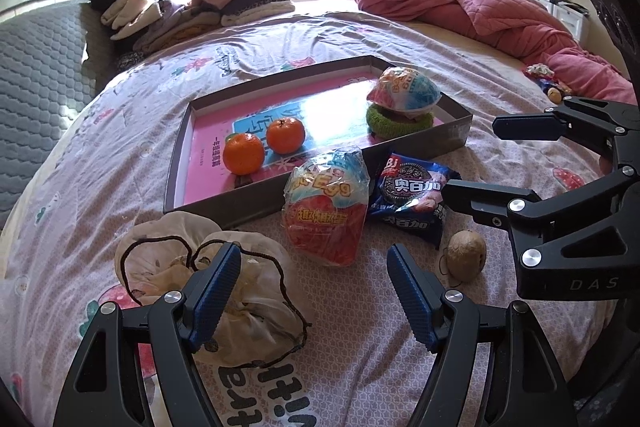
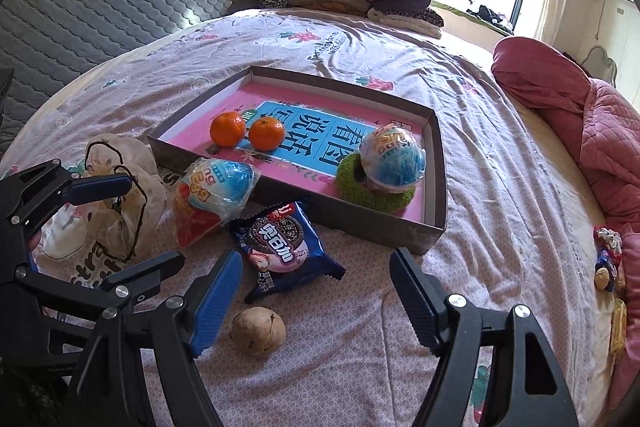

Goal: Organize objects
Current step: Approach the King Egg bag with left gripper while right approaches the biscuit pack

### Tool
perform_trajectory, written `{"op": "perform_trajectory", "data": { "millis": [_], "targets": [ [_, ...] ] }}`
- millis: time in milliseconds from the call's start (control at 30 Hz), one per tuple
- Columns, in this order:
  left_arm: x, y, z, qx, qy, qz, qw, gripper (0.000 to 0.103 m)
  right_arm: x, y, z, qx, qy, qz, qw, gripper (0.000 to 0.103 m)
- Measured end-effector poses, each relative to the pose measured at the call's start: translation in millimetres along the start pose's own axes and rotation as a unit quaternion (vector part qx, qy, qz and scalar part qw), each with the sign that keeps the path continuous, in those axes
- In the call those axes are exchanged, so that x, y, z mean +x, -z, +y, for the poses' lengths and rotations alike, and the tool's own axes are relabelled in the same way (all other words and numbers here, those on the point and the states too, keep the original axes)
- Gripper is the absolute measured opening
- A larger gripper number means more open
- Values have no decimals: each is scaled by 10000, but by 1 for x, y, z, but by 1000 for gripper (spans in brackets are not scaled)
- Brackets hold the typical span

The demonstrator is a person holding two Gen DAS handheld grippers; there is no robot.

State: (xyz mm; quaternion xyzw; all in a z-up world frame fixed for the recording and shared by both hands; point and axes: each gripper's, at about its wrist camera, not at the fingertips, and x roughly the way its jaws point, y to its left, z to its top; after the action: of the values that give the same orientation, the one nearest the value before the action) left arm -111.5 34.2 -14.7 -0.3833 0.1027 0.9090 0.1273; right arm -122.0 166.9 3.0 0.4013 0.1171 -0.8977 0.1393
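You are partway through. The shallow box (image 2: 434,163) on the bed (image 2: 500,187) already holds two tangerines (image 2: 227,129) side by side at its left end, and at its right end a wrapped toy egg (image 2: 394,163) sitting on top of a green knitted ring (image 2: 372,193).

Four things are left on the bedsheet in front of the box. A second wrapped toy egg (image 1: 326,205) leans against the box's near wall. Just to its right lies a blue cookie packet (image 1: 412,201), touching it. Nearer you and right of the packet is a walnut (image 1: 466,254), apart from both. To the left lies a crumpled drawstring pouch (image 1: 172,263) with a dark cord.

Your left gripper (image 1: 314,291) is spread wide and empty, low over the sheet, with the pouch under its left finger and the egg ahead of it. Your right gripper (image 2: 316,297) is also spread and holds nothing; the walnut sits just inside its left finger and the cookie packet just beyond.

By my reading, about half is done, and either the walnut or the second egg looks like the easiest next pick. A few small wrapped items (image 2: 608,259) by the pink quilt (image 2: 608,147) at the far right may also need collecting.
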Motion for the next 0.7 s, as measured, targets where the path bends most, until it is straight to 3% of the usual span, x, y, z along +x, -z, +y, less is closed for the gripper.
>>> {"op": "perform_trajectory", "data": {
  "millis": [700],
  "targets": [
    [10, -8, -5, 56, -145, 40, 9999, 77, -9, 2, -6, 78, -17, -64, 9999, 76]
  ]
}}
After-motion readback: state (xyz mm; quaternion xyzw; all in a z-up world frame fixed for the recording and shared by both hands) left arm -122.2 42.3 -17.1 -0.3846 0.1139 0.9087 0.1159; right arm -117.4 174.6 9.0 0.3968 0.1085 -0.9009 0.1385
